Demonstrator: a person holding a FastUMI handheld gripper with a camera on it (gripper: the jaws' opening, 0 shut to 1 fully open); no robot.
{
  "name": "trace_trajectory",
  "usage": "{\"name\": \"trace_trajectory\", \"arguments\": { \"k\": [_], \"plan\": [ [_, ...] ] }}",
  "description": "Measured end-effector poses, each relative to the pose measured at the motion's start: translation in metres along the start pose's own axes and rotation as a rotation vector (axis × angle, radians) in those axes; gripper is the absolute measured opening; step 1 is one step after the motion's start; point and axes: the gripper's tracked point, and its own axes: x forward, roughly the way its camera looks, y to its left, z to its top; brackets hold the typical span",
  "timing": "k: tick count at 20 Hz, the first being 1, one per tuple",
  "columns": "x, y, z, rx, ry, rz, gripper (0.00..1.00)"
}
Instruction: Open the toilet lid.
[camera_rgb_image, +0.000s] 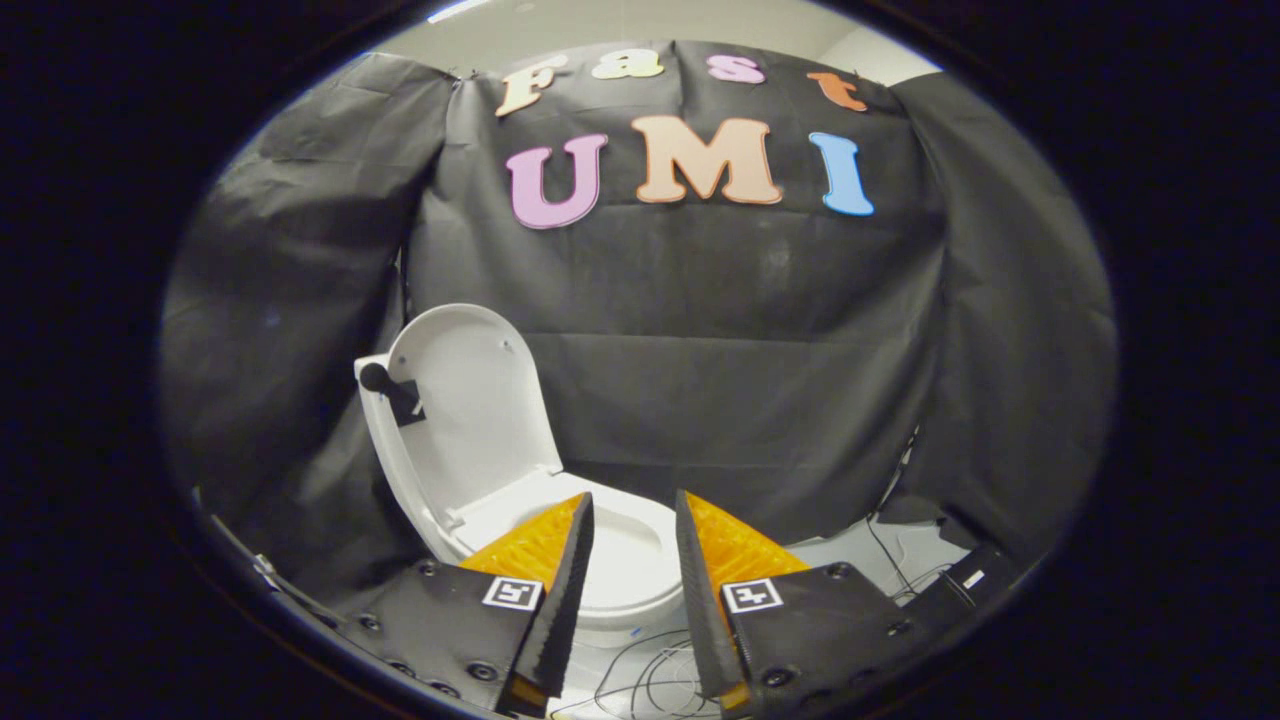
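Black cloth drapes the booth wall (720, 330) behind everything, with a strip of pale ceiling above it. White floor (850, 555) shows below the cloth, right of the toilet.

Toilet as landmark, going left to right:
- Toilet lid (480, 400) is up, standing near upright and leaning back toward the cloth; pale underside faces the camera. Lid is already open.
- Black knob (375, 378) on a short black bracket sticks out from the lid's left edge.
- Toilet seat (625, 560) is down, white, ring and bowl opening visible just right of and below the lid hinge.
- Gripper (632, 595) hangs in front of the toilet, jaws spread apart, nothing between them but the seat seen through the gap. Neither finger touches the toilet. Left finger overlaps the seat's left part, right finger the seat's right edge. Each finger carries a square black-and-white marker.
- Thin cables (650, 675) lie looped on the floor below the bowl's front.
- Right of the toilet, more cable (890, 565) runs across the floor to a dark box (965, 580) at the cloth's foot.
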Motion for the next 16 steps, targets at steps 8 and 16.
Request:
{"name": "trace_trajectory", "arguments": {
  "k": [8, 16],
  "plan": [
    [-0.025, 0.002, 0.027, -0.011, -0.152, 0.0, 0.51],
    [-0.042, -0.001, 0.025, 0.022, -0.149, -0.005, 0.57]
  ]
}}
